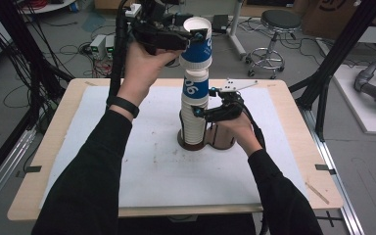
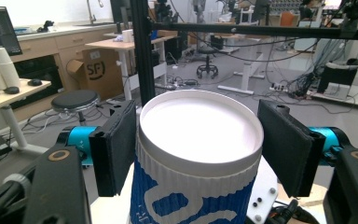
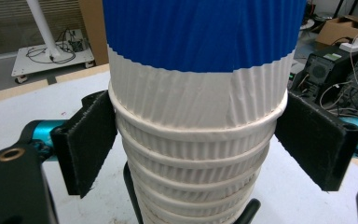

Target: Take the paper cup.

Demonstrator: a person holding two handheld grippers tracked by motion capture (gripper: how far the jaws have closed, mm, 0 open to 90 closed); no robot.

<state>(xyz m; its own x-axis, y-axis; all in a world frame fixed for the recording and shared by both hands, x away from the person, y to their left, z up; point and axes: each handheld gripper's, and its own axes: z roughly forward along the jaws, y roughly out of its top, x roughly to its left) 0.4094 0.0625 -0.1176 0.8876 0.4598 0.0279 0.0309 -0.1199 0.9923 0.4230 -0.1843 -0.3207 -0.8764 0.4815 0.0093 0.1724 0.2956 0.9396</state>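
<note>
Cup stack (image 1: 195, 115): a tall column of nested white ribbed paper cups, standing upright near the middle of the white mat (image 1: 142, 166) on the wooden table (image 1: 293, 191). Its base sits in a brown double-ring holder (image 1: 220, 139), in the left ring; the right ring shows beside it, partly behind my right hand.

Top cup (image 1: 197, 41): blue-and-white ribbed paper cup, mouth up, above the stack with its bottom just over the next blue-banded cup; I cannot tell whether it has cleared that cup or still sits a little way inside it. It leans slightly to the right in the high view.

My left gripper (image 1: 196, 35): raised high, level, closed on the top cup just under its rim. In the left gripper view both black pads (image 2: 116, 147) flank the white rim (image 2: 200, 133); the left pad presses the ribbed wall, the right one sits close against the rim.

My right gripper (image 1: 198, 112): low, by the holder, jaws around the stack's middle. In the right gripper view the pads (image 3: 91, 140) bear on the stacked rims (image 3: 196, 140) from both sides, below the blue band, holding the column steady.

Stool (image 1: 274, 29) on the floor beyond the table.
</note>
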